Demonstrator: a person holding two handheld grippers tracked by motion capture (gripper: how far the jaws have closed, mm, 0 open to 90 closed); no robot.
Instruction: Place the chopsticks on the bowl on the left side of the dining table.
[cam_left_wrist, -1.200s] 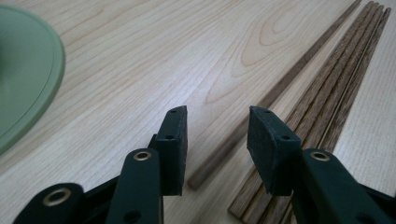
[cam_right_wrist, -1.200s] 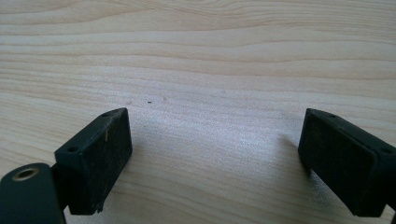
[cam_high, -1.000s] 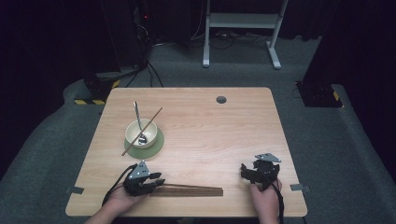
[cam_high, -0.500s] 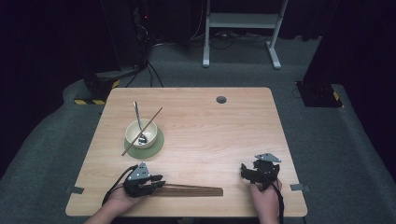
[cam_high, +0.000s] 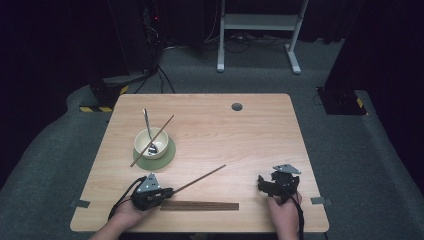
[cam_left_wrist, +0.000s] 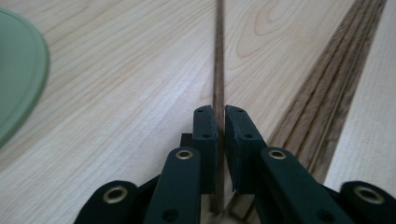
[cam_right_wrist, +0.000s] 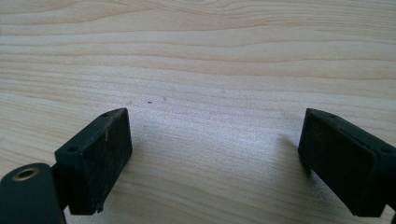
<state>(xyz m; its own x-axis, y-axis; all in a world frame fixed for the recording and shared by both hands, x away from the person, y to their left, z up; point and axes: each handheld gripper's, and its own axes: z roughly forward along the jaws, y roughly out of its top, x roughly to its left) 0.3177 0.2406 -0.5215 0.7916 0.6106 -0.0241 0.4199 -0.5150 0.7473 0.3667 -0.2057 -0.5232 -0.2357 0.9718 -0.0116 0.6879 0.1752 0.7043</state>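
Flanking the gripped chopstick (cam_high: 202, 177): spare sticks (cam_high: 200, 205) alongside, bowl (cam_high: 151, 143) beyond.

Overhead light falls evenly on the desk (cam_high: 240, 135), leaving the surrounding room nearly black. Shadows on the wood are short and soft. The high view is slightly soft and grainy. In both gripper views the near jaws blur, and a pale sheen lies across the wood grain.
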